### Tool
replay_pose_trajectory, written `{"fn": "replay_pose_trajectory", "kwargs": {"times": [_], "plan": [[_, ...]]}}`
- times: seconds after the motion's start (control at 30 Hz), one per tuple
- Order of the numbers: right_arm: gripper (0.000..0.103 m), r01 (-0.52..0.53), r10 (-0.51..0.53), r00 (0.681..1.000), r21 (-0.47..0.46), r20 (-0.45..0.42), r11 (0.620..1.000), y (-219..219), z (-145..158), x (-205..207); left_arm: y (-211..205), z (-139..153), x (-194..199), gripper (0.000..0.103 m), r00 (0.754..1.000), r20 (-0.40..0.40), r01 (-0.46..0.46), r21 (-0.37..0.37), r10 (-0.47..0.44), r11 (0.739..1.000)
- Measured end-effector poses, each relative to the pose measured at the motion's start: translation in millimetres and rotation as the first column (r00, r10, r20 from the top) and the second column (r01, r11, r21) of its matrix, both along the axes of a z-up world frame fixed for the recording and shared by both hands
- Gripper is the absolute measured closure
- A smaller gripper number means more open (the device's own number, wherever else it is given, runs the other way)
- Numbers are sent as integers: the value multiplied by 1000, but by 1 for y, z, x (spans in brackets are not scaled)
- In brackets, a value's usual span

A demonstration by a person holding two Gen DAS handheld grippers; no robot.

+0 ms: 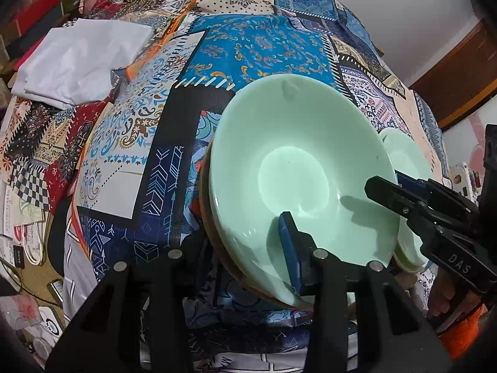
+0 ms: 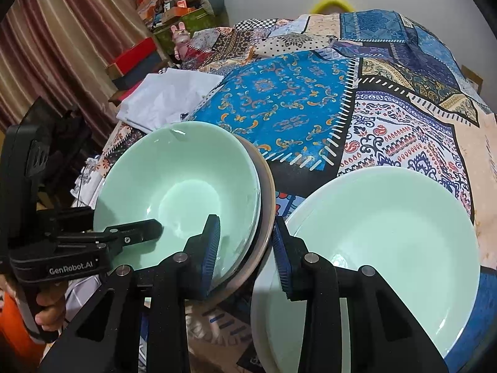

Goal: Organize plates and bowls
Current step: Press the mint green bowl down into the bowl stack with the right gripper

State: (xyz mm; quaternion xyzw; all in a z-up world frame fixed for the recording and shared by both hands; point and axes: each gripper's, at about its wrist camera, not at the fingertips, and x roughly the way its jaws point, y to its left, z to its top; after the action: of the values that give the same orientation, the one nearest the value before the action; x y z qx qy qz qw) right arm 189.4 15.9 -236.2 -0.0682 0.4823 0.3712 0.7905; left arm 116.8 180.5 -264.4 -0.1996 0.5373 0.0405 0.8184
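Observation:
A pale green bowl [image 1: 295,168] [image 2: 177,186] tops a stack that rests in a brown dish [image 1: 205,208] [image 2: 269,195] on the patchwork cloth. My right gripper [image 2: 245,220] [image 1: 385,189] is shut on this stack's rim, with one blue pad [image 2: 211,248] inside the bowl and the other against the brown dish. My left gripper [image 1: 245,227] [image 2: 146,230] straddles the opposite rim. Its one visible pad [image 1: 289,248] lies on the bowl's inner wall, and its other finger is hidden under the stack. A second stack of pale green plates [image 2: 388,233] [image 1: 403,155] sits just to the right.
A folded white cloth [image 1: 84,59] [image 2: 167,96] lies at the far left of the patchwork tablecloth [image 1: 264,46] [image 2: 285,93]. Boxes and clutter [image 2: 174,6] fill the room beyond the left edge. A person's hand [image 2: 46,310] holds the left gripper's handle.

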Motion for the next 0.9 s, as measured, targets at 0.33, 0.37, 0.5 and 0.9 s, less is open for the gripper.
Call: {"fn": "replay_pose_trajectory", "kwargs": {"times": [0.33,0.37,0.5,0.9], "plan": [[73,27,-27,1000,25,-7,999,-5,7,1,-1,12,4,62,1000,-10,-25,11,25,1000],[73,31,-30,1000,32,-3,999,-6,10,1,-1,13,5,62,1000,-8,-27,10,27,1000],[73,42,-43,999,53,19,998,-10,21,0,-4,26,5,62,999,13,-30,22,30,999],[73,85,-96,991,117,95,990,-43,60,-1,-26,67,8,62,997,80,4,54,-8,999]]}}
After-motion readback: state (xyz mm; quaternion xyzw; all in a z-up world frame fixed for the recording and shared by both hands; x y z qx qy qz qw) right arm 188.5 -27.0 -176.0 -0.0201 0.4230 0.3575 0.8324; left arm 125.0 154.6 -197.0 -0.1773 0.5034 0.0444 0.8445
